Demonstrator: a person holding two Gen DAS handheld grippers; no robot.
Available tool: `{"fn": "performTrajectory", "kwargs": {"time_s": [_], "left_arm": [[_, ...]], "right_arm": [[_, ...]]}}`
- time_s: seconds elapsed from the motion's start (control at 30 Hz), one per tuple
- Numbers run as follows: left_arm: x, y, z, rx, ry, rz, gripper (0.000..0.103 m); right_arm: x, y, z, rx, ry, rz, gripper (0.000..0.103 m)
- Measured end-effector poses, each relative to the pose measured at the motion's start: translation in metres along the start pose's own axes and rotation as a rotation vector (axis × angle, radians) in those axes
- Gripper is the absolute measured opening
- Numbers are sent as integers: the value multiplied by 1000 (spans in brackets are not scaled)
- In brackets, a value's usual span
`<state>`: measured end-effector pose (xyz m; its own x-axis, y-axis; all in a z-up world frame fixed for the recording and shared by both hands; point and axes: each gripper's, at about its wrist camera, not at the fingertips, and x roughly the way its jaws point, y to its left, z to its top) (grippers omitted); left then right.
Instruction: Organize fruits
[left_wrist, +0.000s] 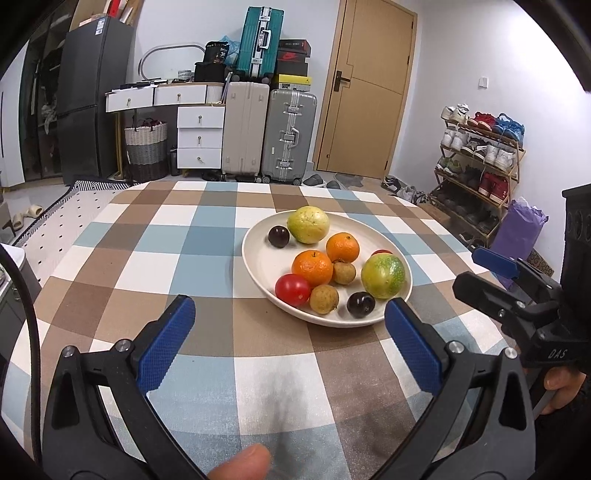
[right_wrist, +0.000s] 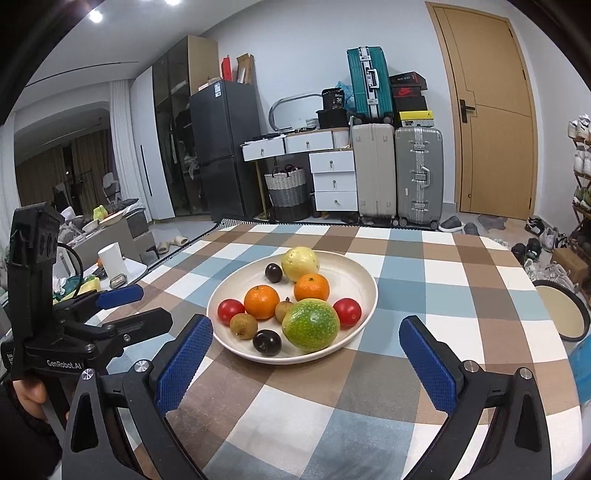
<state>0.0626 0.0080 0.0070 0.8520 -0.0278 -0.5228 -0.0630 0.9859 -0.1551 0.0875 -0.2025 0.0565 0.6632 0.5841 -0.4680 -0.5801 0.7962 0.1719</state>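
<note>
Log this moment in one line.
left gripper: open, empty | right gripper: open, empty | fruits: all on plate | table

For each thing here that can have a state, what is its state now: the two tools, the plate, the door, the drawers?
left tool: open, holds nothing, short of the plate.
right tool: open, holds nothing, short of the plate.
plate: on the checked cloth, full of fruits, all inside its rim.
door: shut.
drawers: all pushed in.
</note>
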Motion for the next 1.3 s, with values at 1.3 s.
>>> {"fn": "performTrajectory", "kwargs": {"time_s": [1.3], "left_arm": [[-3,-9,0,40,-30,2,102]], "right_arm": [[0,1,0,-8,6,-6,103]]}}
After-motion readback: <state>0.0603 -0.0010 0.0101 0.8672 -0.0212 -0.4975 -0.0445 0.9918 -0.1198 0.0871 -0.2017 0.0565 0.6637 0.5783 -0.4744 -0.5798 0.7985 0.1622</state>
